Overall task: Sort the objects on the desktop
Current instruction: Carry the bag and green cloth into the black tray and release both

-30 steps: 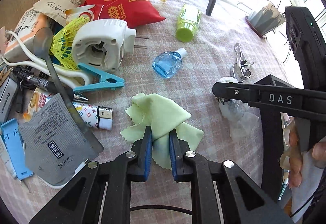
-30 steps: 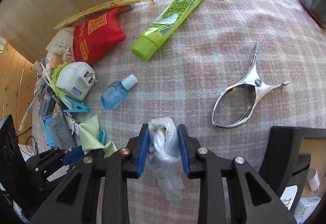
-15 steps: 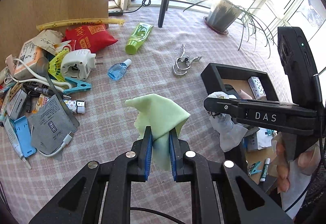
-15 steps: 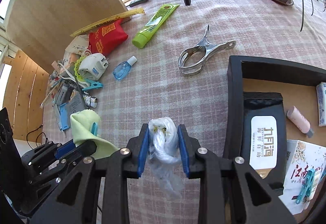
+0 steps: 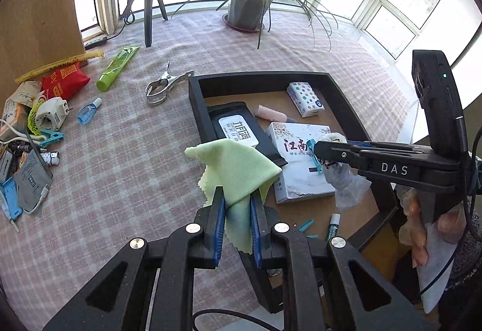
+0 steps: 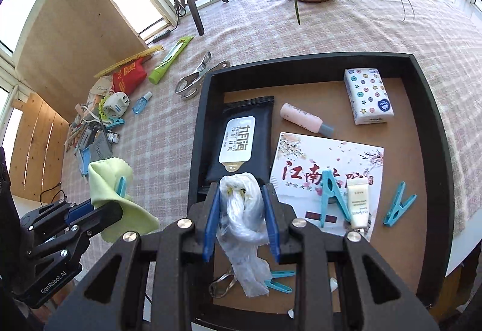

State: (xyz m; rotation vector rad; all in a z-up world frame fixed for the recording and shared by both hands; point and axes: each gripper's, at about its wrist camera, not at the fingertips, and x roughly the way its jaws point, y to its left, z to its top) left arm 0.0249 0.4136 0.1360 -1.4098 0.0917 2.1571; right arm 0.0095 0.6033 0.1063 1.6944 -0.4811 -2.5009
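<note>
My left gripper (image 5: 237, 193) is shut on a light green cloth (image 5: 233, 168) and holds it in the air near the left wall of the black tray (image 5: 195, 102). It also shows in the right wrist view (image 6: 105, 207) with the cloth (image 6: 111, 180). My right gripper (image 6: 241, 195) is shut on a crumpled clear plastic bag (image 6: 241, 210) above the tray's (image 6: 433, 108) near left part. In the left wrist view the right gripper (image 5: 316, 150) hangs over the tray with the bag (image 5: 343, 180).
The tray holds a black wipes pack (image 6: 241, 135), a white box (image 6: 328, 168), a tissue pack (image 6: 367, 96), a pink bottle (image 6: 304, 117) and blue pegs (image 6: 397, 204). A metal clamp (image 5: 164, 83), green tube (image 5: 117, 64), blue bottle (image 5: 87, 112) and a clutter pile (image 5: 33, 120) lie left. A plant pot (image 5: 250, 8) and tripod (image 5: 150, 8) stand behind.
Both grippers have lifted from the table and moved right toward the tray, carrying the green cloth and the plastic bag. The clutter pile now lies far to the left.
</note>
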